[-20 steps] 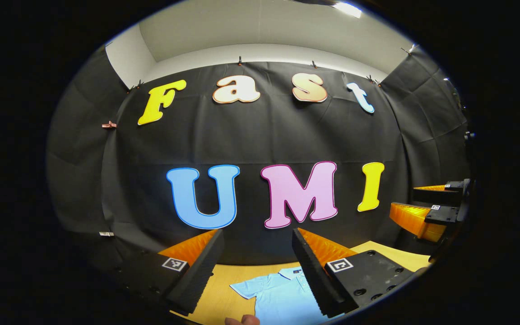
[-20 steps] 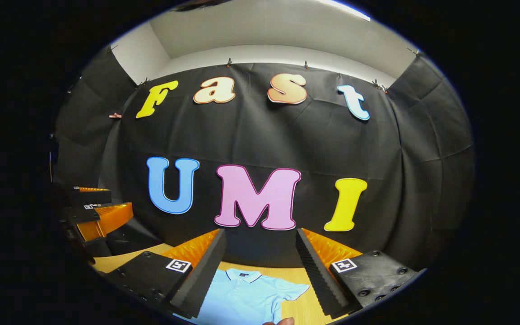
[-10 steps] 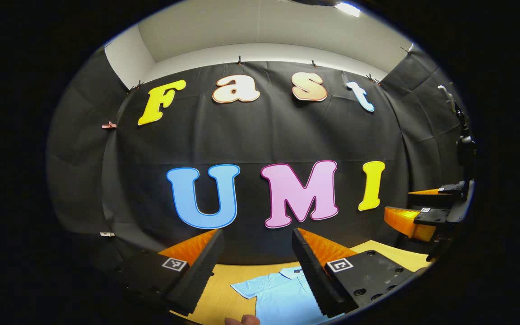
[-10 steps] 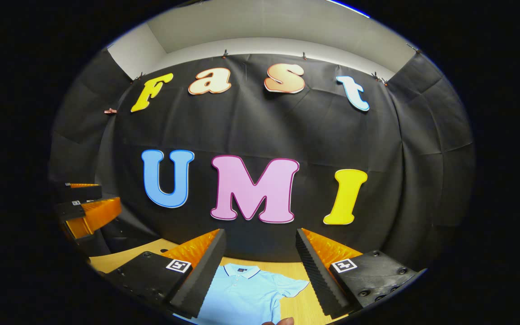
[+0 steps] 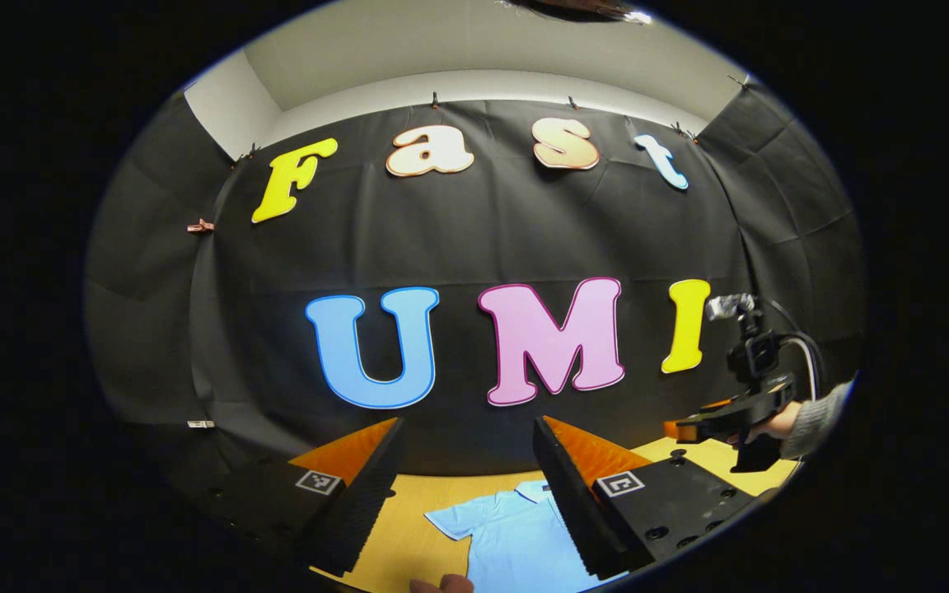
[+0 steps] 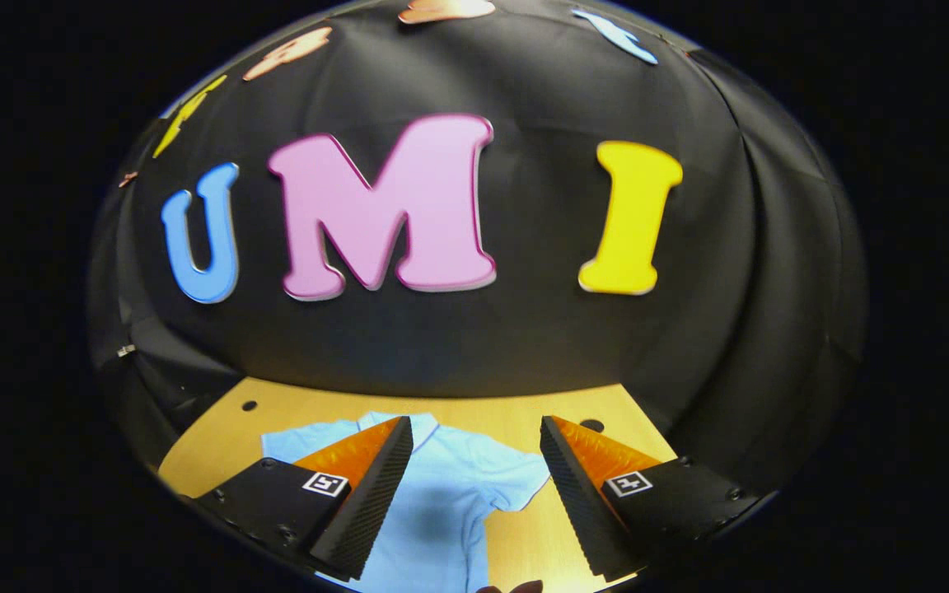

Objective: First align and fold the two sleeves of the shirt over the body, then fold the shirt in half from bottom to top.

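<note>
A light blue polo shirt (image 6: 450, 494) lies flat on the wooden table (image 6: 301, 408), collar toward the far wall, both short sleeves spread out. My right gripper (image 6: 474, 445) hangs open above the shirt's chest, with the shirt's right-hand sleeve (image 6: 524, 478) just ahead between its fingers. My left gripper (image 5: 466, 461) is open too, held higher over the near side of the table, and the shirt (image 5: 516, 535) shows below it. Farther off in the left gripper view, the right gripper (image 5: 679, 429) is held by a hand in a grey sleeve (image 5: 812, 416).
The black cloth wall stands close behind the table's far edge. Two small holes (image 6: 248, 405) (image 6: 591, 426) sit in the tabletop near its far corners. A fingertip (image 5: 441, 585) shows at the bottom edge of the left gripper view.
My right gripper has moved forward and tipped down toward the shirt, so more of the table and shirt shows. The left gripper has barely moved. Both stay open.
</note>
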Demonstrator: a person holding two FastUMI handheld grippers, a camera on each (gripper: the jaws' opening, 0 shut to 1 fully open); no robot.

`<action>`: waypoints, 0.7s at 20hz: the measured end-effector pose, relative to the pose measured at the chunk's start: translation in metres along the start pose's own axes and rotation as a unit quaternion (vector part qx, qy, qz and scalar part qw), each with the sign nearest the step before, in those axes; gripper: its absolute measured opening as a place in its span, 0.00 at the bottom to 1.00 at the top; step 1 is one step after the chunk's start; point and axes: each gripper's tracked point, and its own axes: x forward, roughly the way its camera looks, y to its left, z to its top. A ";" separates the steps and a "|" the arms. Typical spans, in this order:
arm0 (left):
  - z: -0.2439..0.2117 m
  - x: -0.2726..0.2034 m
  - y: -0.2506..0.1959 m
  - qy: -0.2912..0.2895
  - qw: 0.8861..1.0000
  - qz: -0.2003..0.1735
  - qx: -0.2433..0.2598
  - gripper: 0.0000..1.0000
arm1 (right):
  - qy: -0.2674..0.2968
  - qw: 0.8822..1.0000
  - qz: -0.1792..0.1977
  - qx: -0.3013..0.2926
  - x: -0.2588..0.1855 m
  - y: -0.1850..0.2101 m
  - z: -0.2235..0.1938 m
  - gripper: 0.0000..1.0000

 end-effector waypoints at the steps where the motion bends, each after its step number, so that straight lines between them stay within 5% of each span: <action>1: -0.005 0.002 -0.001 0.007 1.000 0.005 0.002 0.96 | 0.024 1.000 -0.008 0.002 0.024 -0.010 -0.019 0.97; 7: -0.031 0.006 -0.003 0.050 0.998 0.042 0.013 0.97 | 0.155 0.986 -0.048 0.043 0.134 -0.056 -0.122 0.98; 14: -0.040 0.000 0.004 0.076 0.994 0.079 0.022 0.98 | 0.227 0.969 -0.080 0.052 0.180 -0.077 -0.190 0.99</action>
